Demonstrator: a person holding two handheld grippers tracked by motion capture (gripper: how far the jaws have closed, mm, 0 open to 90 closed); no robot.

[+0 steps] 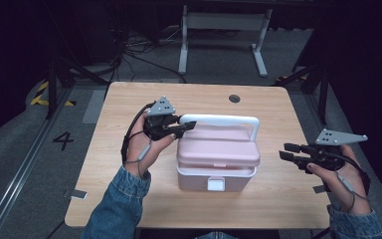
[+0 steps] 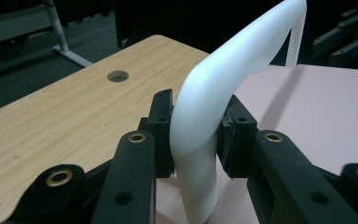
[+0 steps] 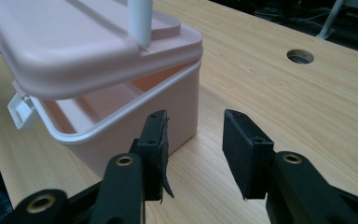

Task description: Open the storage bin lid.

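**Left gripper clamps the box handle, lid lifted; right gripper waits open beside it**

The wooden table [image 1: 129, 99] carries everything, its light grain running out to a round cable hole [image 1: 234, 98] near the far edge. At its middle, a little toward the person's side, sits the pink storage box [image 1: 216, 178], a rectangular tub with a white rim and a white latch [image 1: 216, 184] on the near face. Its pink lid [image 1: 218, 147] is raised off the tub: in the right gripper view a gap runs between lid [image 3: 74, 51] and white rim [image 3: 121, 119], widest at the latch side, so the lid sits tilted and the pink inside of the box shows.

A white carry handle [image 1: 219, 119] arches over the lid, standing upright. The left gripper [image 1: 181, 128] reaches in from the left end of the box and holds this handle at its left bend; in the left gripper view both black pads press against the white bar [image 2: 200, 107] from either side, closed firmly on it.

The right gripper [image 1: 289, 151] hovers off the right end of the box, apart from it, pointing toward it. Its jaws stand parted with nothing between them; in its own view the box corner [image 3: 186, 107] lies just ahead of and left of the gap, above bare tabletop.
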